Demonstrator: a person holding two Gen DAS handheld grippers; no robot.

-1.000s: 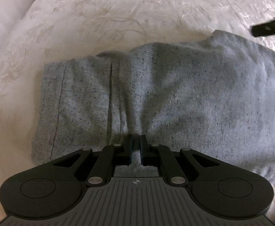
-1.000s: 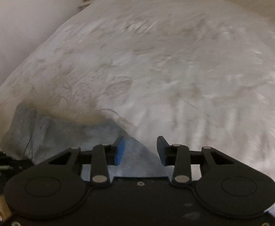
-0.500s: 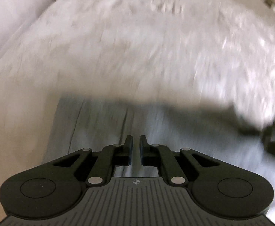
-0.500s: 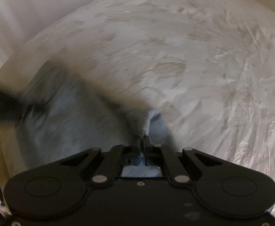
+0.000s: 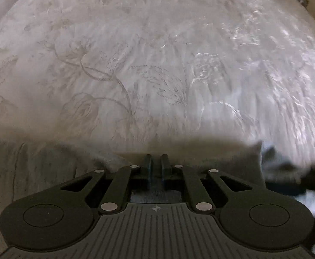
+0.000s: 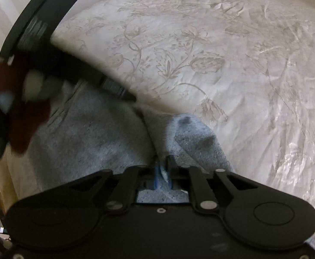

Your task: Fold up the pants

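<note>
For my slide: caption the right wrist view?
Right gripper pinching grey pants on a floral bedspread.

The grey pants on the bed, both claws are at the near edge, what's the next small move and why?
Probably carry the pinched edge forward over the bedspread to lay the fold. The left claw is shut on the grey pants. The right claw has fabric between its pads, but its jaws are opening, so tighten that grip first.
</note>
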